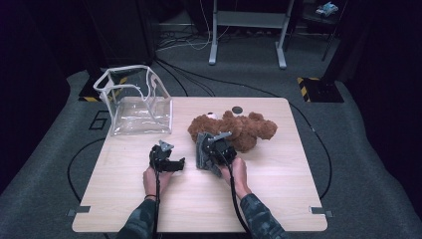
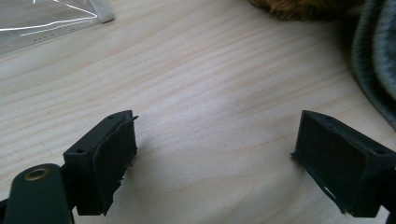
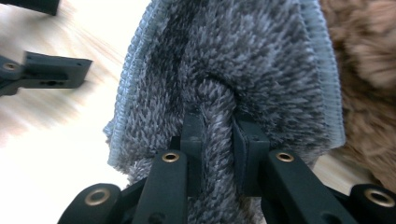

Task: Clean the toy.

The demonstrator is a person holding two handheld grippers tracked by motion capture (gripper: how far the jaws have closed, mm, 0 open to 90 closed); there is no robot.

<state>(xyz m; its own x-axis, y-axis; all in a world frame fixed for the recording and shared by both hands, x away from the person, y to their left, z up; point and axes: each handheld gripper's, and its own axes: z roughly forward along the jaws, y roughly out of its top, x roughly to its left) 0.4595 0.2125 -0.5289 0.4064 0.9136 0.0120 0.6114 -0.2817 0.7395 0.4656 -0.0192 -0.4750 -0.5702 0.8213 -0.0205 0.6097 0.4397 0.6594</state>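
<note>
Altogether: one grey cloth (image 3: 224, 70), one teddy bear (image 1: 244, 127), one clear bag (image 1: 134, 102).

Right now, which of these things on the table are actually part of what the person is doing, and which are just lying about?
In use:
- fluffy grey cloth, pinched by the right gripper
- left gripper, open above the wooden table, beside the cloth

Lying about:
- brown plush teddy bear, just behind the cloth
- clear plastic bag, standing open at the far left corner
- small dark round disc
</note>
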